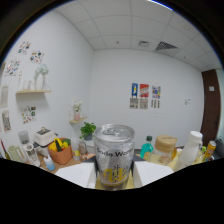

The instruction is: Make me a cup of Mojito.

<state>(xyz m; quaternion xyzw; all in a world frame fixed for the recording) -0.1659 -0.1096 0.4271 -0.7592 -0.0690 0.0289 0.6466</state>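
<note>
While the soda water can (114, 156) sits raised in front of the camera, the drink itself looks far from finished: no filled cup or glass is visible, and the can's top appears sealed, with its pull tab flat. By my judgement the soda has been picked out but nothing has been poured yet, so opening, pouring and mixing all remain.

Going from left to right across the room: on the far left wall hang small pictures above a wooden shelf (33, 91) with pale vases. Below it, on the crowded counter, stand a few jars and a white appliance (44, 136), then an orange basket (62, 154) holding something yellow and green. A small potted plant (88, 130) comes next.

In the middle is the can, silver with dark lettering reading "Soda Water" and a yellow band lower down, upright and close to the lens. It sits where the gripper (114, 180) fingers would be, but a dark mask hides them, so I cannot tell whether the tongs are clamped on it, wide or narrow.

Just right of the can stand a teal-topped bottle (146, 148), a tan-lidded jar (165, 148) and a white bottle (190, 148). A dark door (212, 107) closes the far right.
</note>
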